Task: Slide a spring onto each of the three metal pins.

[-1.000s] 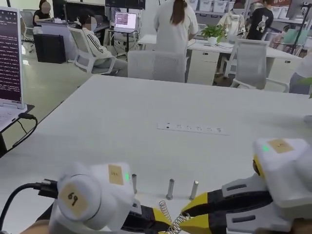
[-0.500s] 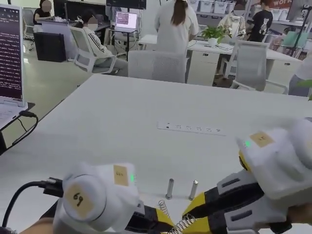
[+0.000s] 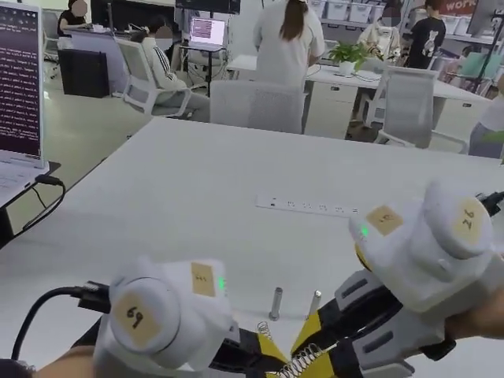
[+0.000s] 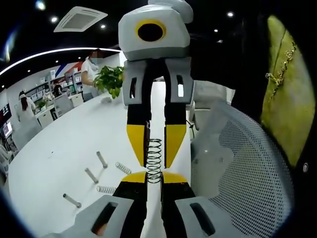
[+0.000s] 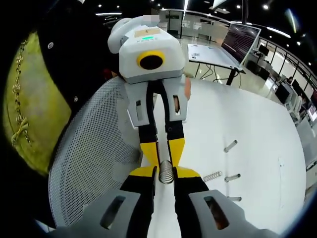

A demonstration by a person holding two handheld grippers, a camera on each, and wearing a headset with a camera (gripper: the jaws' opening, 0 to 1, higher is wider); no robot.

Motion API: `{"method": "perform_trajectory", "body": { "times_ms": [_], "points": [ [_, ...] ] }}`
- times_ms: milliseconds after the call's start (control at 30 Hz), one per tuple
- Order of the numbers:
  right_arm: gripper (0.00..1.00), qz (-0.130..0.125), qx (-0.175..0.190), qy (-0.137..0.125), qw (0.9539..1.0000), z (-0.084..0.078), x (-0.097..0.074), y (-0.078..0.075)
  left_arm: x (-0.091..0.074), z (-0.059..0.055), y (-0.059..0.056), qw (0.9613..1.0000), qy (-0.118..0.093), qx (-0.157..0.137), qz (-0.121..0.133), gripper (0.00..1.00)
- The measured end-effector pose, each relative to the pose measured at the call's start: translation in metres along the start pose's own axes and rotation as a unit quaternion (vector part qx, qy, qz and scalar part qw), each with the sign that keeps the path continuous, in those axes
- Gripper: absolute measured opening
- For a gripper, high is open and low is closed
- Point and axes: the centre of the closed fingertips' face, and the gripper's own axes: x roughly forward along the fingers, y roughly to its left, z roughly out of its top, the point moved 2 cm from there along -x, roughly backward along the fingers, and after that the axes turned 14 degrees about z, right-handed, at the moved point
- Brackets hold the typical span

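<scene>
I see a white desk (image 3: 189, 189) with a power strip (image 3: 307, 207) lying flat near its middle. Off its left edge stands an open laptop (image 3: 17, 87) with a black cable (image 3: 49, 182) plugged in. Beyond the far edge are a white chair (image 3: 256, 106) and a potted plant (image 3: 346, 53).

The spring (image 3: 302, 361), nipped between the left gripper (image 3: 264, 352) and the right gripper (image 3: 311, 346), runs off the head view's edge at 6 o'clock, its lower coils cut away. The left gripper's white housing hides the tabletop (image 3: 236, 173) at 9 o'clock of the two pins (image 3: 276, 302), and the laptop (image 3: 20, 87) is sliced off at the 9 o'clock edge.
</scene>
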Motion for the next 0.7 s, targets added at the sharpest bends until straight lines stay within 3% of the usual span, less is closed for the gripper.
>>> {"method": "perform_trajectory", "body": {
  "times_ms": [700],
  "points": [
    [0.09, 0.015, -0.015, 0.042, 0.9989, -0.0021, 0.002, -0.0002, 0.0006, 0.0018, -0.0021, 1.0, -0.005, -0.001, -0.002, 0.01]
  ]
}}
